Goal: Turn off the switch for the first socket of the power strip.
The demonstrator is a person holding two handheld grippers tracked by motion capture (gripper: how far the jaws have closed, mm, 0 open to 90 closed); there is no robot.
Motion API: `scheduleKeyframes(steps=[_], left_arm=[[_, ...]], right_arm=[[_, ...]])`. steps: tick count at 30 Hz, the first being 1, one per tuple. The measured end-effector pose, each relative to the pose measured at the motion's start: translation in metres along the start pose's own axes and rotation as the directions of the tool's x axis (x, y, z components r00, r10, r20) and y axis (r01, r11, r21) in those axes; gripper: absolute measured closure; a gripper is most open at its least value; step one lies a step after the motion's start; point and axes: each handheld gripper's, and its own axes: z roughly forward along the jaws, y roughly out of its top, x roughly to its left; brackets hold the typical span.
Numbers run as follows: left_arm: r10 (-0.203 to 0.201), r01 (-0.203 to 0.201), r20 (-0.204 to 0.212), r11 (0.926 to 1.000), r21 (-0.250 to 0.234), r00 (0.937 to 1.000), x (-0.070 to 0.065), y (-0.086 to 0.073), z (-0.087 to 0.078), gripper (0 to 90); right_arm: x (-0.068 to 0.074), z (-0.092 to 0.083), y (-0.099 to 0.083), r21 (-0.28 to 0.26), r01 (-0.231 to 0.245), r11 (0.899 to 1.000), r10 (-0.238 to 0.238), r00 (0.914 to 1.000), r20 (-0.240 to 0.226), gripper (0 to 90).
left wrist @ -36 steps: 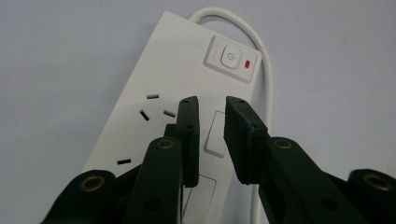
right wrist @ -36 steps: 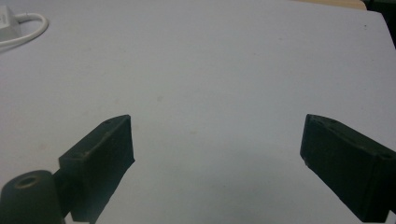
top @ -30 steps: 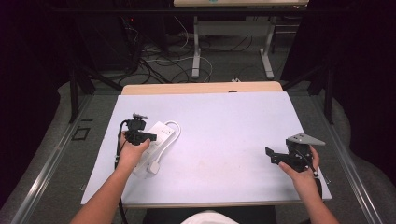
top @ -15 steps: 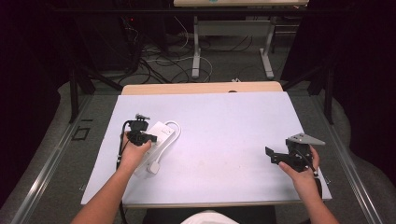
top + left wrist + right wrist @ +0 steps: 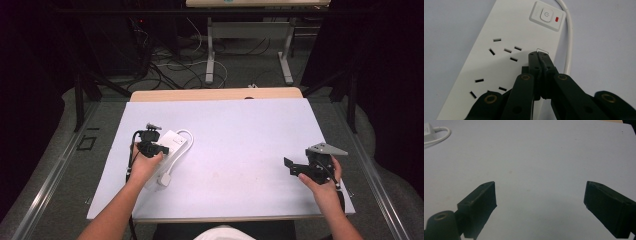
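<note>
On the left half of the pale worktop point(image 5: 240, 150), a white power strip point(image 5: 167, 150) lies at a slant, its white cord point(image 5: 187, 137) looping round the far end and its plug point(image 5: 164, 180) resting near the front edge. The left tongs point(image 5: 538, 53) hang just over the strip, and their jaws have just been closing: a second ago they stood slightly apart, and now the two black tips meet with nothing clamped between them. In the left gripper view those joined tips sit above the bare face of the strip, beyond the two groups of socket slots point(image 5: 505, 48) and short of the power switch point(image 5: 546, 14), whose small red indicator point(image 5: 557, 18) shows beside it; whether the tips touch the plastic cannot be told. Closing up with nothing gripped suggests the tongs are being made into a single blunt point, probably to press the switch, not to lift the strip. If so, the next move calls for a short advance toward the button and a push straight down on it. The left hand point(image 5: 145, 165) has kept its place over the strip meanwhile. The right tongs point(image 5: 292, 167) wait well apart on the right side of the worktop, jaws spread wide over bare surface, holding nothing.
</note>
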Motion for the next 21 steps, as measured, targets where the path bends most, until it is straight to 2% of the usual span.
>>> scheduleKeyframes(steps=[6, 7, 10, 13, 15, 21], left_arm=[[0.006, -0.006, -0.004, 1.0, -0.001, 1.0, -0.0004, -0.0005, 0.0001, 90.0], [0.009, -0.009, 0.003, 0.9999, 0.013, 1.0, 0.0002, -0.0002, -0.0007, 90.0], [0.005, -0.005, -0.002, 1.0, 0.003, 1.0, 0.0003, -0.0026, 0.0017, 90.0], [0.01, -0.01, 0.0, 0.9998, 0.019, 0.9999, 0.0018, -0.0031, -0.0002, 90.0], [-0.004, 0.004, 0.002, 1.0, -0.002, 1.0, 0.0023, -0.0044, 0.0011, 90.0], [-0.006, 0.006, 0.003, 1.0, 0.001, 1.0, 0.0026, -0.0041, 0.0009, 90.0]], right_arm=[[-0.0012, -0.0004, 0.0001, -0.002, 0.005, 1.0, -0.005, 1.0, -0.001, 10.3], [-0.0009, -0.0002, 0.0001, -0.005, 0.001, 1.0, -0.001, 1.0, -0.002, 10.3], [-0.0014, -0.0008, 0.0, 0.0, 0.004, 1.0, -0.004, 1.0, -0.007, 10.3], [-0.0014, -0.0008, 0.0, 0.0, 0.004, 1.0, -0.004, 1.0, -0.006, 10.3], [-0.001, -0.0003, 0.0001, -0.003, 0.004, 1.0, -0.004, 1.0, 0.0, 10.3], [-0.0004, -0.0003, 0.0003, 0.003, 0.0, 1.0, 0.0, 1.0, -0.002, 10.3]])
